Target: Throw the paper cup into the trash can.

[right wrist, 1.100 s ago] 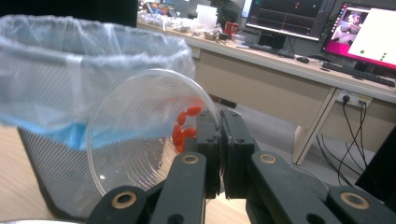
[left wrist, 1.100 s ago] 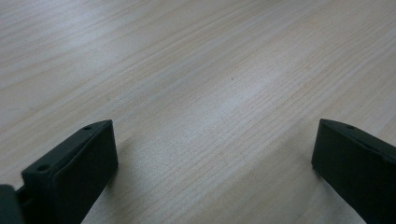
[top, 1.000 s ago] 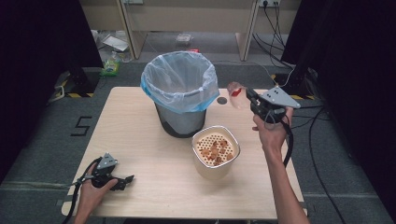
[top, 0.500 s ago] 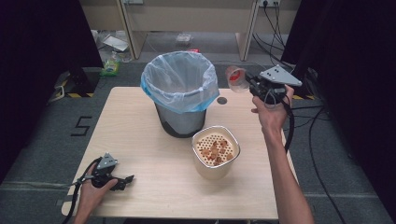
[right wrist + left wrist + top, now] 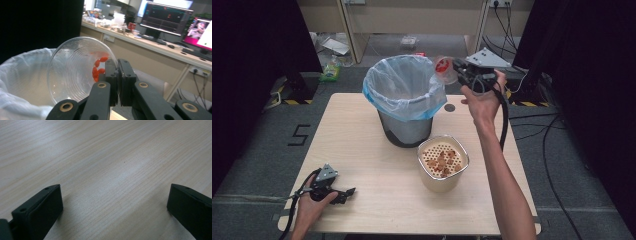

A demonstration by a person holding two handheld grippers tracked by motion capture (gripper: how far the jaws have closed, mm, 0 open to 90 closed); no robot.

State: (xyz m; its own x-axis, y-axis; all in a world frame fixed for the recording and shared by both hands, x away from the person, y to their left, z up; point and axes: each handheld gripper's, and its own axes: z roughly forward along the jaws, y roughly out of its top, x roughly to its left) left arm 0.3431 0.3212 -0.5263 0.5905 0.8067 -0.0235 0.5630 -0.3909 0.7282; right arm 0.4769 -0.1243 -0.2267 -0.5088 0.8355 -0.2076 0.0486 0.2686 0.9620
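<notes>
1. Pinching the rim of a clear plastic cup [image 5: 75, 72], the right gripper [image 5: 118, 75] has its fingers closed tight on the cup wall, one inside and one outside.
2. Cup lies tipped on its side, mouth turned toward the bin; a few small red pieces [image 5: 98, 68] sit against the inner wall near the fingers, not yet out.
3. From the high view the cup [image 5: 445, 68] hangs at the far right rim of the bin [image 5: 404, 95], which has a white liner with a blue edge. Cup mouth is just beside the rim; can't tell if it's fully over the opening.
4. Right hand [image 5: 484, 97] is raised well above the table [image 5: 362, 145].
5. Left gripper [image 5: 337, 191] rests on the table at the near left corner, fingers [image 5: 40, 210] spread wide, nothing between them, bare wood only.
6. Cream container [image 5: 443, 162] with a perforated insert and brownish-red bits on top stands in front of the bin, untouched.
7. Step in hand, likely: dumping the cup's contents into the bin.
8. Next move probably needs the cup carried further over the liner and tilted steeper so the pieces slide out; the thin wall could buckle in that grip.
</notes>
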